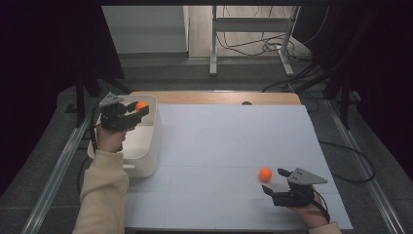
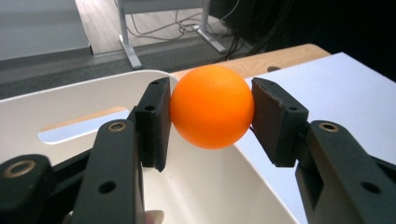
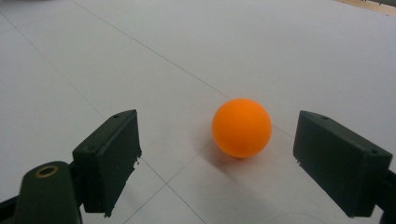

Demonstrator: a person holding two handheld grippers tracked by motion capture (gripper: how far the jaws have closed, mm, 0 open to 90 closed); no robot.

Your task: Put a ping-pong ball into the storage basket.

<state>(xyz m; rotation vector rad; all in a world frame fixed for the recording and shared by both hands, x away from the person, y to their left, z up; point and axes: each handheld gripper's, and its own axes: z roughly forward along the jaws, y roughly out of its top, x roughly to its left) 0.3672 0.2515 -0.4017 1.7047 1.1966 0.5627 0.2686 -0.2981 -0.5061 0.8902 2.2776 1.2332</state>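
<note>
My left gripper [image 1: 138, 111] is shut on an orange ball [image 1: 141, 105] and holds it above the white bin [image 1: 146, 146] at the table's left. In the left gripper view both pads press the sides of that ball [image 2: 212, 106] over the bin's inside [image 2: 60, 107]. A second orange ball [image 1: 265, 174] rests on the white table sheet near the front right. My right gripper [image 1: 275, 184] stands open just right of it. In the right gripper view this ball [image 3: 241, 127] lies between and a little beyond the two spread jaws, touching neither.
The white sheet [image 1: 229, 141] covers a wooden table whose far edge [image 1: 219, 97] shows bare wood. Beyond the table stand metal desk legs [image 1: 213, 44] and loose cables [image 1: 253, 46] on the floor. Metal rails [image 1: 58, 165] run along both table sides.
</note>
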